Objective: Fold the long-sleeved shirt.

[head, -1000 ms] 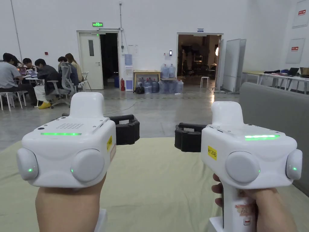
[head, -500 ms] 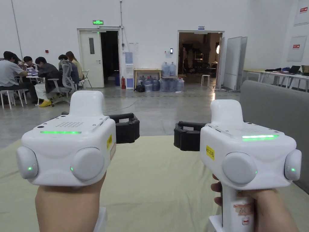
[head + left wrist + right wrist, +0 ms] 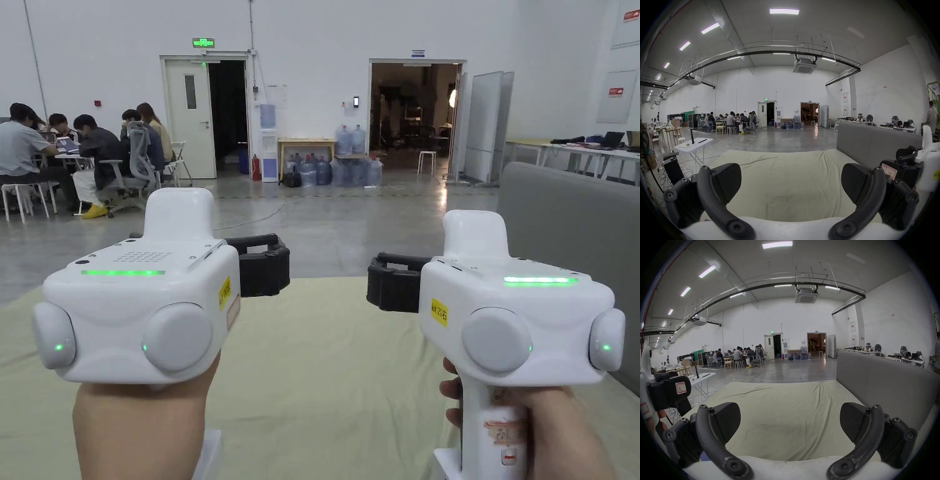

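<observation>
Hovering level and side by side above the pale green sheet point(image 3: 325, 375), the left gripper point(image 3: 791, 183) and right gripper point(image 3: 790, 422) each hold their jaws wide apart with nothing between them, as both gripper views make plain; in the head view the black jaw assemblies point inward toward one another, near but not touching. The long-sleeved shirt cannot be found on the visible stretch of sheet, so its place cannot be told. Judged risk: lowering and closing now would pinch the sheet itself, whose shallow wrinkles offer ready folds to catch, dragging the work surface out of flat; a further risk is the two jaw assemblies knocking together if brought closer. A grey padded panel point(image 3: 562, 231) borders the sheet on the right, limiting sweep on that side. Count: two grippers, two hands, one sheet, one panel, two open doorways in the far wall, one seated group of people point(image 3: 81, 156) far left.
</observation>
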